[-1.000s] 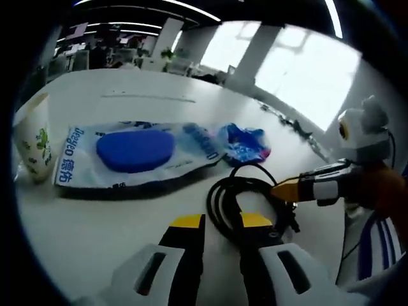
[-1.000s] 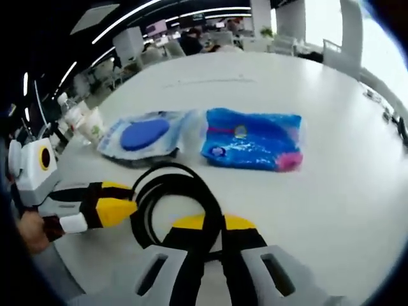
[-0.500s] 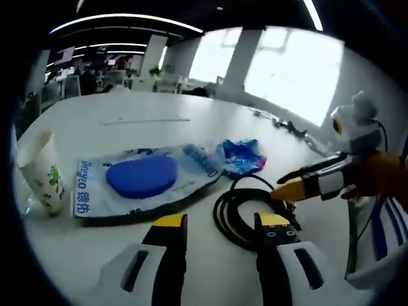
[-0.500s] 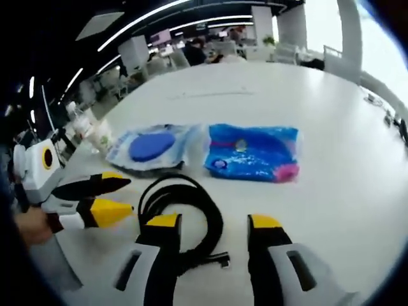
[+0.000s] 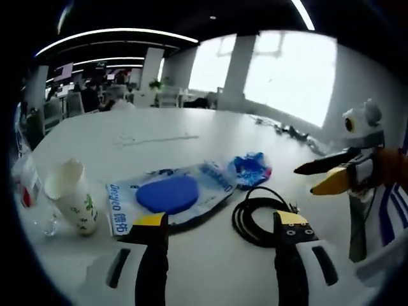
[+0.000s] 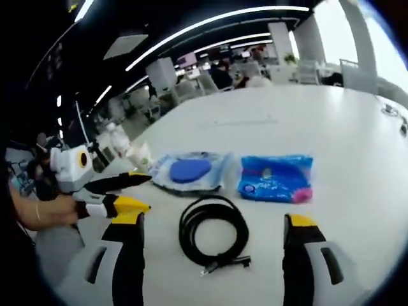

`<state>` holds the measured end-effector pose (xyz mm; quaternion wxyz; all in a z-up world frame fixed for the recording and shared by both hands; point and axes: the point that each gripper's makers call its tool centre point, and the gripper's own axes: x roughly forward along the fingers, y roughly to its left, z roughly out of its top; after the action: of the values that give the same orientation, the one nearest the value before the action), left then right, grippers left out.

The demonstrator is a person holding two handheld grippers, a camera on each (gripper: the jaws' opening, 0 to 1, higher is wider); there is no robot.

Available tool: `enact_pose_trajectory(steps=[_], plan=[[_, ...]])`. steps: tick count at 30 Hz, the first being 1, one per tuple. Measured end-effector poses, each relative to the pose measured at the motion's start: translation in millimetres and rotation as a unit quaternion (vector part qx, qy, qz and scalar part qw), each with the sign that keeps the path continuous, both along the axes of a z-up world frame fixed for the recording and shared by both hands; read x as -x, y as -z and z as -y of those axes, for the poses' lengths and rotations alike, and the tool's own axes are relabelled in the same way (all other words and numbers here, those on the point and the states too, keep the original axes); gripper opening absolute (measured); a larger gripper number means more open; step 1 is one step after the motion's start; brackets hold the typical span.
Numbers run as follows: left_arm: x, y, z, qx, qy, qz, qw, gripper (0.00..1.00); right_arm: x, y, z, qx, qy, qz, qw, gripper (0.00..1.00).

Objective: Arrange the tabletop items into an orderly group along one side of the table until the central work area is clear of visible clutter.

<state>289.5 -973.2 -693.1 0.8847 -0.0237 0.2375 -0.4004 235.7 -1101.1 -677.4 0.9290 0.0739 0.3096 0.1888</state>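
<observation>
Cable coil (image 6: 213,234), black, lies flat on the white table (image 6: 357,146), at 12 o'clock from the right gripper (image 6: 217,226), whose fingers stand wide apart with nothing between them. In the left gripper view the same coil (image 5: 262,220) sits at about 1 o'clock from the left gripper (image 5: 217,223), likewise spread wide and empty.

Handling, as judged: the coil is light and limp, its loops likely to sag or unwind when lifted; a pinch across the bundled strands near the plug end seems soundest.

Beyond the coil, at 11 o'clock in the right gripper view, a clear pouch with a blue pad (image 6: 189,171) is noted, and at 1 o'clock a blue packet (image 6: 275,178); both look soft and slippery. A paper cup (image 5: 71,197) stands at 9 o'clock in the left gripper view.

Print on the pouch is only partly legible. Small things beside the cup are too blurred to name. The plug's type cannot be made out.
</observation>
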Motion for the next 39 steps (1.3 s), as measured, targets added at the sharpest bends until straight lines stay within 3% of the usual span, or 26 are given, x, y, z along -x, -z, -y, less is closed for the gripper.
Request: enact_pose_trajectory(steps=[6,16,33,39], plan=[[0.1,-21.5,-22,0.023,0.003,-0.005,0.9997,0.77,7,-17.2,-11,-0.013,-0.024,0.014,0.9995,1.00],[5.5,-48.2,-67,0.017,-0.010,0.018,0.9996,0.94,18,-39.6,-15,-0.003,-0.039,0.035,0.9986,1.00],[40.9,-66.7,-121,0.011,-0.038,0.018,0.9990,1.00,38,-60.5,-10,-0.004,-0.047,0.064,0.9969,1.00],[46.9,-72.7,-141,0.005,-0.055,0.025,0.9982,1.00,47,-64.7,-9,0.018,-0.044,0.077,0.9959,1.00]])
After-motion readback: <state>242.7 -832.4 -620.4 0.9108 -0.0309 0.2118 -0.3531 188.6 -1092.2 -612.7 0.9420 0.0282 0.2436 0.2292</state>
